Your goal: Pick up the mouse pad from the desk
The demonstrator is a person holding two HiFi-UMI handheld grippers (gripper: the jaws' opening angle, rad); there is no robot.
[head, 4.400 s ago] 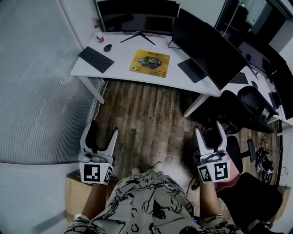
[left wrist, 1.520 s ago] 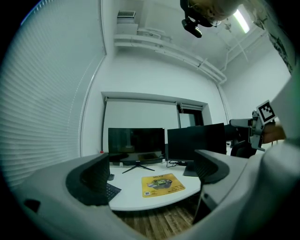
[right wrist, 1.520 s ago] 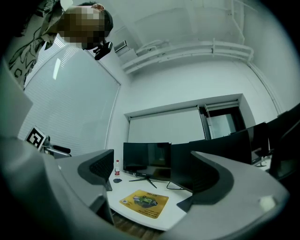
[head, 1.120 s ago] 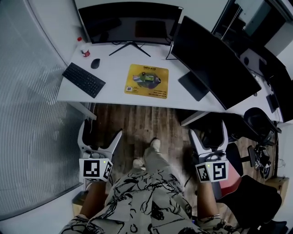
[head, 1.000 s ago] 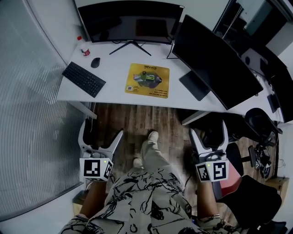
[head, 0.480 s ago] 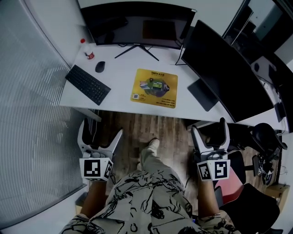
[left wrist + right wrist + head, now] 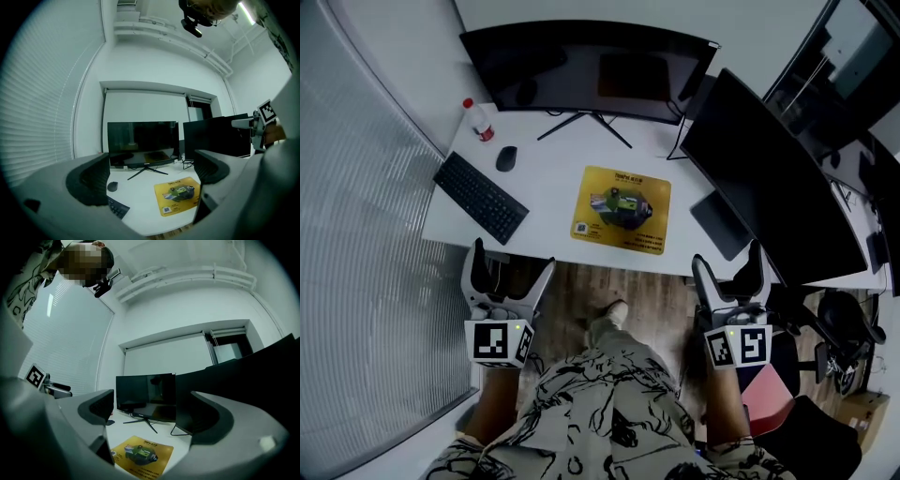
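Approach phase, nothing gripped. Mouse pad lies flat on desk, 12 o'clock from person, keyboard at 10. Best bet imo: close in, slide one jaw under pad's near edge, since it's thin & flat and needs peeling, not a top pinch. Left gripper at 8, right gripper at 4, both low by desk's near edge, pointing fwd, jaws wide, empty
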